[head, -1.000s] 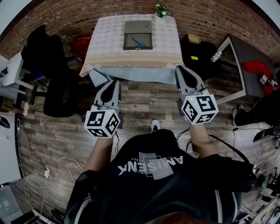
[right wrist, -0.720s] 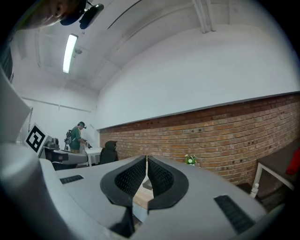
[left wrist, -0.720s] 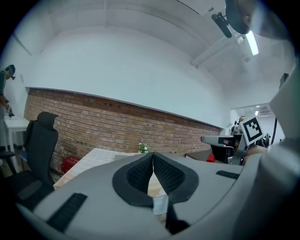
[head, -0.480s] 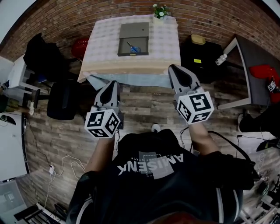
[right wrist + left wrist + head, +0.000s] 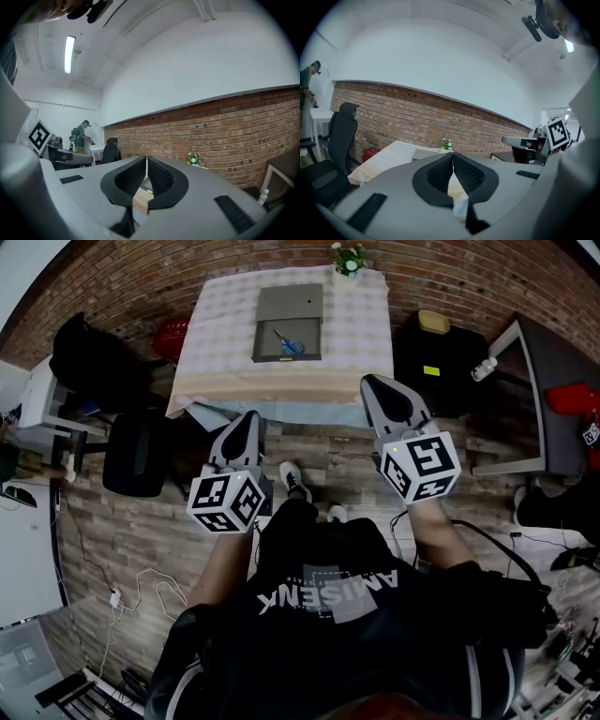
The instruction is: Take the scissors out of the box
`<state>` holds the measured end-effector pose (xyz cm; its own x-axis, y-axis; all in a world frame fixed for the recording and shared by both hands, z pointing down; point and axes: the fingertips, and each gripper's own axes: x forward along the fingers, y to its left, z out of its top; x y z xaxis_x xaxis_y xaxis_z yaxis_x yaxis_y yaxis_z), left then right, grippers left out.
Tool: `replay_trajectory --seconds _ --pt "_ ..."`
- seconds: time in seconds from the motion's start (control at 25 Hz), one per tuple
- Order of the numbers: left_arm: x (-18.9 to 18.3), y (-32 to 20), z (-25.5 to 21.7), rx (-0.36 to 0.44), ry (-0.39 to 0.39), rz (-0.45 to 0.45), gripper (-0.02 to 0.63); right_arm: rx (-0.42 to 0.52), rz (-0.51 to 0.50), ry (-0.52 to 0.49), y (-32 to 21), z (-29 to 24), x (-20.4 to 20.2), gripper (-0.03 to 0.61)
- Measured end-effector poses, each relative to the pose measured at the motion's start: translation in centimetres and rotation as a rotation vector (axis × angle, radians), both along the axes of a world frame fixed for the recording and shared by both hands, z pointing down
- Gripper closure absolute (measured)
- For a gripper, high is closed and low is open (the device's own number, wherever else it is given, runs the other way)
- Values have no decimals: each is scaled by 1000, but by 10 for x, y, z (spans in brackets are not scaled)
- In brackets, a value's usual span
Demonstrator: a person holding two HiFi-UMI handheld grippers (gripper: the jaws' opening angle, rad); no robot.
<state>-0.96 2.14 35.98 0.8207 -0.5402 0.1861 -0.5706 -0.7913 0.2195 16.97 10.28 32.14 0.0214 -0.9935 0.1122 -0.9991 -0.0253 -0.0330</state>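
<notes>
Blue-handled scissors lie in an open grey box on the table with the pale checked cloth, seen far ahead in the head view. My left gripper is held over the wooden floor short of the table's near edge, its jaws shut and empty. My right gripper hovers by the table's near right corner, also shut with nothing in it. In the left gripper view the shut tips point toward the table. The right gripper's tips are closed too.
A small potted plant stands at the table's far edge. A black office chair and a red bin are left of the table. A black cabinet and a dark desk stand to the right. A brick wall runs behind.
The person has stepped forward: a shoe now shows on the floor between the grippers, and the table has come a little closer. Both grippers stay shut.
</notes>
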Motion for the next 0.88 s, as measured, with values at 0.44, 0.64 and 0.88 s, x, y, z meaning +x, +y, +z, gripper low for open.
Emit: replay_trajectory --seconds 0.44,0.64,0.88 --pt "40 -111 19 -38 -10 28 600 -84 3 32 -101 21 18 535" --pt "63 -160 27 -63 -36 54 600 -118 4 27 -152 29 32 535" --pt "84 -207 30 -66 -56 76 600 -137 1 28 -208 37 54 535"
